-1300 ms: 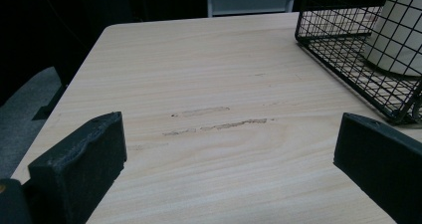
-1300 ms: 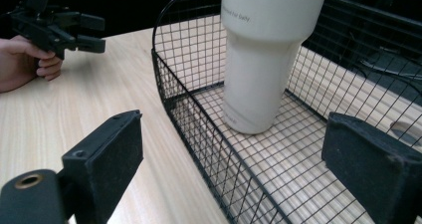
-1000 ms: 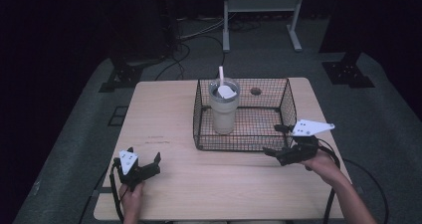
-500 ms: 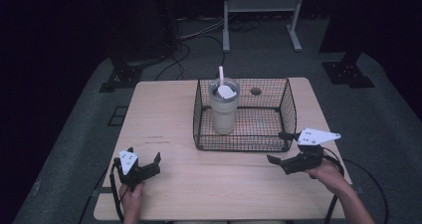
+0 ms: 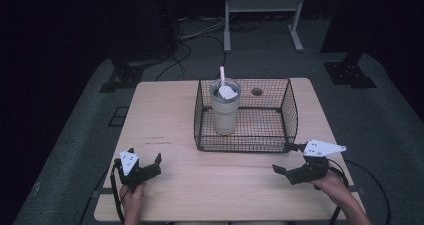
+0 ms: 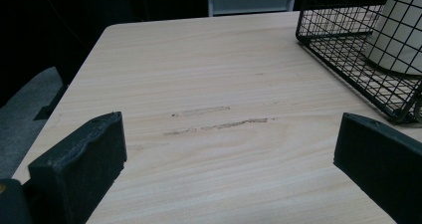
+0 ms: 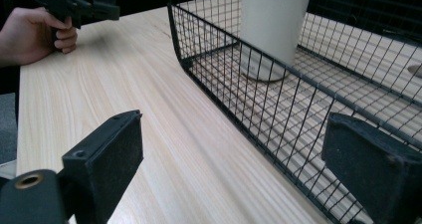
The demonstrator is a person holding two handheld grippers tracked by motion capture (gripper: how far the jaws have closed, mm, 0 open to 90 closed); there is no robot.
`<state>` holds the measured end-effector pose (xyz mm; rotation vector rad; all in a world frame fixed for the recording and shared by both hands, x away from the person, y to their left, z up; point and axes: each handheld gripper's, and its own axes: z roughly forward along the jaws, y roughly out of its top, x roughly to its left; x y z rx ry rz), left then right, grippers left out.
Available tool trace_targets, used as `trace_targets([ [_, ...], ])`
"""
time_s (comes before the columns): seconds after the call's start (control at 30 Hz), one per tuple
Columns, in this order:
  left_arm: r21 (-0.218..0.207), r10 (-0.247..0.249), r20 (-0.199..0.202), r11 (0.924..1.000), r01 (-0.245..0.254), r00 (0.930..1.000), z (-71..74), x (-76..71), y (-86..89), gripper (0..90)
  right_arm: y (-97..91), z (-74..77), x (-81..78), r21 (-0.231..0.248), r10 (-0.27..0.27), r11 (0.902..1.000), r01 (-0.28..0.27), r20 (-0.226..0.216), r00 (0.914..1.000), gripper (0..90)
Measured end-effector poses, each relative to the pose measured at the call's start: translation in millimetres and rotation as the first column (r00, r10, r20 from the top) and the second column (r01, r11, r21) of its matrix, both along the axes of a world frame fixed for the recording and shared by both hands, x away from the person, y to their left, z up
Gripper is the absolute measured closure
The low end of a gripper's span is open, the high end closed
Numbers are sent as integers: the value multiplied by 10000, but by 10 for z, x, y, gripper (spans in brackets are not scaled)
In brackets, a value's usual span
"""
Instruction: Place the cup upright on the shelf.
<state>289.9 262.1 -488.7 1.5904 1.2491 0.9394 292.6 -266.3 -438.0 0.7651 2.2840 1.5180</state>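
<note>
We are holding the left gripper and right gripper with fingers spread and empty on the surface near the wire basket, where the tumbler is already standing, seemingly finished.

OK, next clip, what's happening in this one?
A person sits at a wooden table with a two-jaw gripper in each hand. Both grippers are open and hold nothing: the left gripper rests near the table's front left corner, the right gripper sits just outside the front right corner of a black wire basket. Inside the basket stands a cream tumbler with a lid and straw, untouched.
</note>
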Motion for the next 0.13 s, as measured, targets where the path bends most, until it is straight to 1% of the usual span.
trace_targets([
  [0.03,-3,3,-1,10000,-3,10000,0,1,0,0,-2,-37,-20,-44,-56,10000,56,-11,10000,86],
  [0.1,-15,14,-1,10000,-14,10000,0,3,1,0,-3,-57,-33,-30,-93,10000,94,22,10000,86],
  [0.13,-21,12,2,10000,-12,10000,0,3,1,0,-7,-101,-72,-5,-159,9999,159,35,9999,86],
])
